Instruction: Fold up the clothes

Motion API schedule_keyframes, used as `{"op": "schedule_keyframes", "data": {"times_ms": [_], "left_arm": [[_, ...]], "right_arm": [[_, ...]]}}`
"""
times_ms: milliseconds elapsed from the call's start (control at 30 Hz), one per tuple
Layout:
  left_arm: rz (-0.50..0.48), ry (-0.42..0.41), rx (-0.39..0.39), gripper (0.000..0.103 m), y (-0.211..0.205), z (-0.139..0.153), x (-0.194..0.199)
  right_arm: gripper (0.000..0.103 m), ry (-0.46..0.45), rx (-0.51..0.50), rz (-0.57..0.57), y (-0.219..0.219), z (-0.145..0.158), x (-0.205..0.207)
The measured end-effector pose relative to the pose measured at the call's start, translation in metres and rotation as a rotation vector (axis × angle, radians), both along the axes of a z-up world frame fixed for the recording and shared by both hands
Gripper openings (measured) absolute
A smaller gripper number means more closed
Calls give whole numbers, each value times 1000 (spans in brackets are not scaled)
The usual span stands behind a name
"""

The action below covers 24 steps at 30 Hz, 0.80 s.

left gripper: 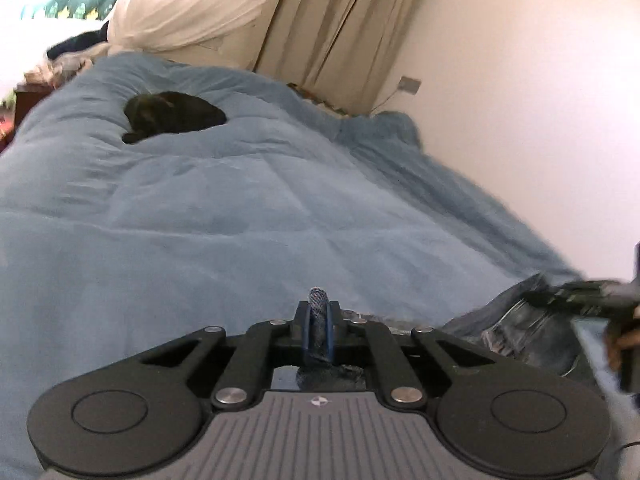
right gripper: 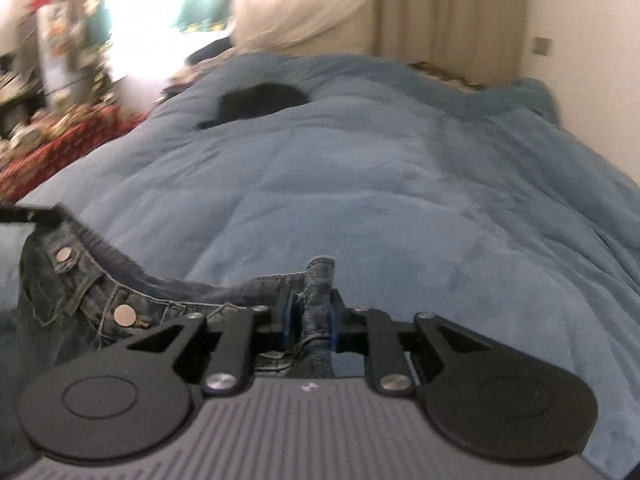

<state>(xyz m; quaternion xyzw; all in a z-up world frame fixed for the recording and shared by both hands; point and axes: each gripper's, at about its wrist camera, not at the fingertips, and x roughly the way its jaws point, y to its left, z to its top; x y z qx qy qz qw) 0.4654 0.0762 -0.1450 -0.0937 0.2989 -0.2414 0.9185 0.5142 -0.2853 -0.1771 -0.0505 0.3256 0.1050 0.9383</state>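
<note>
jeans (right gripper: pixel 80 296): one pair, dark denim, at the near edge of the bed, waistband up and strung between the two grippers; rest of it drops out of sight below the views.
why held so: each gripper has one side of the waist, likely so the pair hangs flat and can be laid out on the bed for folding.
left gripper (left gripper: pixel 318 330): fingers clenched on a pinch of denim that pokes up between the blue pads; only this small bit of cloth shows in its own view.
right gripper (right gripper: pixel 312 316): fingers clamped on a thicker denim seam or waistband fold, so the gap is a little wider than on the left.
buttons: two metal ones seen on the jeans in the right view, one on the waistband, one lower by the fly or pocket; can't tell which.
hand: part of a hand (left gripper: pixel 622 344) on the right gripper shows at the right edge of the left view, blurred.
bed (left gripper: pixel 280 220): one, under a blue duvet, the middle free ahead of the grippers; likely landing spot.
dark item (left gripper: pixel 174 114): one black lump far up the bed, well apart from the jeans; a garment or not, can't tell.
curtains (left gripper: pixel 340 32): beige, behind the bed head.
wall plate (left gripper: pixel 410 85): one, on the white wall.
clutter (right gripper: pixel 60 120): red-covered surface left of the bed, too blurred to count.
stage: judged early, jeans lifted, no fold made yet.
</note>
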Motion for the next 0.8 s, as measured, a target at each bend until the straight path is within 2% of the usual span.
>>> {"op": "schedule_keyframes", "data": {"times_ms": [67,100,133,167,200,267,333,433,600,700,800], "left_arm": [[35,47,128,13,-14,-10,11],[81,75,181,21,-17,-14,15],[119,97,212,27,-14,-16,18],[140,110,206,35,-7,-17,17],[154,118,168,39,3,-16,14],[166,144,102,40,24,-11,4],[160,166,65,40,47,-3,-15],[144,178,44,43,67,8,-50],[112,176,79,44,79,19,-122],[102,197,130,44,78,12,-153],[132,221,136,45,83,-1,-177]], "right_arm": [[24,40,-17,-11,2,-13,9],[27,71,-46,-16,5,-20,14],[36,78,-74,-26,7,-26,16],[47,65,-79,-32,5,-26,13],[52,47,-75,-36,1,-25,9],[74,20,-28,-49,-11,-16,-3],[78,-5,26,-61,-25,-5,-16],[78,-30,40,-65,-42,14,-46],[79,-22,59,-2,-45,40,-119],[83,-8,57,33,-35,42,-166],[83,-6,86,36,-29,38,-208]]}}
